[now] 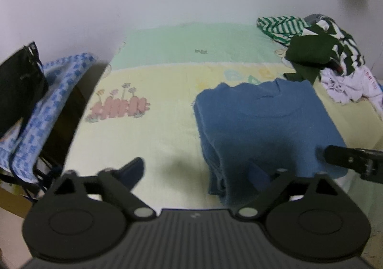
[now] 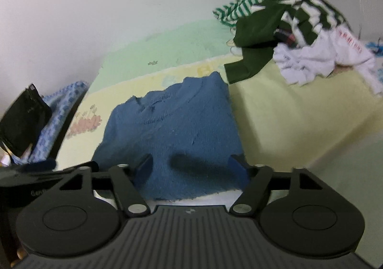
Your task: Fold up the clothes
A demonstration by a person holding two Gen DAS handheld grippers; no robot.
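Note:
A blue knitted sweater (image 1: 263, 120) (image 2: 172, 125) lies folded on the bed, collar toward the wall. My left gripper (image 1: 196, 170) is open at the sweater's near left corner. One of its fingers (image 1: 134, 170) is over bare sheet, the other is over the sweater's edge, and nothing is pinched. My right gripper (image 2: 191, 166) is open over the sweater's near edge, its fingers (image 2: 144, 166) wide apart above the knit. Each gripper shows in the other's view: the right gripper (image 1: 347, 161) at the right, the left gripper (image 2: 36, 168) at the left.
A loose pile of clothes (image 1: 323, 53) (image 2: 299, 29), green-striped, dark green and white, sits at the back right of the bed. The yellow and green sheet (image 1: 155, 77) has a pink fence print. A black bag (image 1: 19, 82) and blue patterned cloth (image 1: 55, 92) stand left of the bed.

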